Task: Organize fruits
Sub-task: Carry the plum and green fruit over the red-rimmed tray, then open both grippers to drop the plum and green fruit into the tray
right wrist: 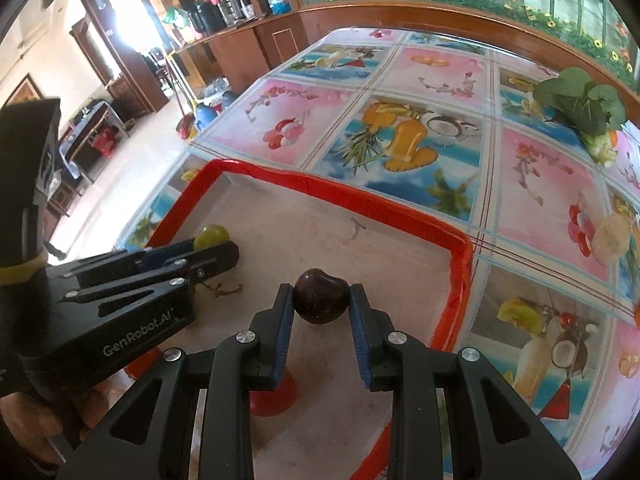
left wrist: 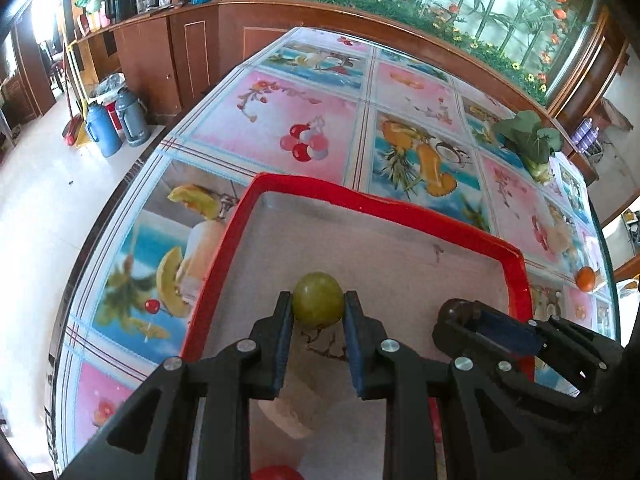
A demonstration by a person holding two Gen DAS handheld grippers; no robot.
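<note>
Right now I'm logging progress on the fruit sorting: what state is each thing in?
Left hand-held gripper: shut on green grape.
Green grape: held above the tray.
Right hand-held gripper: shut on dark fruit.
Dark fruit: held above the tray.
Red-rimmed tray: flat on the table.
Leafy greens: lying on the table.

One red-rimmed tray [left wrist: 400,208], one green grape [left wrist: 318,299], one dark cherry [right wrist: 321,296], two hand-held grippers.

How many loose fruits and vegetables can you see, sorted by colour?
Green: 2, round green grape, leafy green vegetable
Dark: 1, dark cherry
Orange: 1, small orange fruit
Red: 1, red fruit
Pale: 1, peeled banana piece
Total: 6
</note>
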